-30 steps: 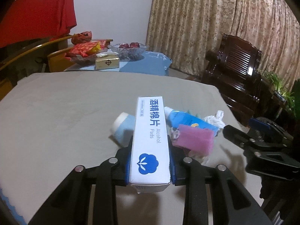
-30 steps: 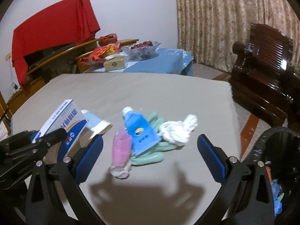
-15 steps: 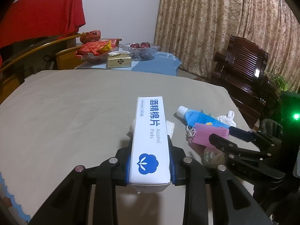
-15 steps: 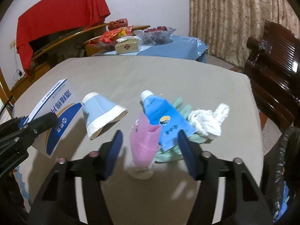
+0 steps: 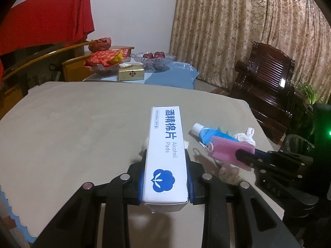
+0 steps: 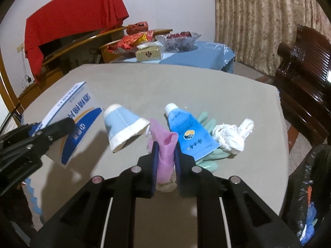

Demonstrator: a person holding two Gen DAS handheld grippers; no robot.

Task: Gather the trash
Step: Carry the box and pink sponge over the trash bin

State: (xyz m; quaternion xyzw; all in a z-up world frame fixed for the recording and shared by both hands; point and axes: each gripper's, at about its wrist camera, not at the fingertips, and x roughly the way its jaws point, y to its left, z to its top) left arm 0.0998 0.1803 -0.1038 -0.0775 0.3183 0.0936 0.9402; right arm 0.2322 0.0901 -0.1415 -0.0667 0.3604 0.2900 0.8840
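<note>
Matt cloth table cover (image 6: 186, 86), glossy plastic tube (image 6: 190, 132), cardboard box (image 5: 165, 150).

The left gripper (image 5: 166, 177) holds its jaws clamped on a box (image 5: 165, 150); the right gripper (image 6: 165, 165) pinches a pink pouch (image 6: 164, 155).

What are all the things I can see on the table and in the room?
Alcohol pads box: 1, white and blue, held in left gripper.
Pink pouch: 1, pink, held in right gripper.
Paper cup: 1, light blue and white, on its side on table.
Tube: 1, blue, white cap, lying on green gloves.
Rubber gloves: green, count unclear, under tube.
White rag: 1, knotted, right of tube.
Table: 1, grey-beige cloth.
Trash bag: 1, black, right of table.
Fruit bowl: 1, glass, far blue table.
Gold box: 1, far table.
Wooden chair: 1, dark, by curtain.
Left gripper: 1, black, shut.
Right gripper: 1, black, shut.
</note>
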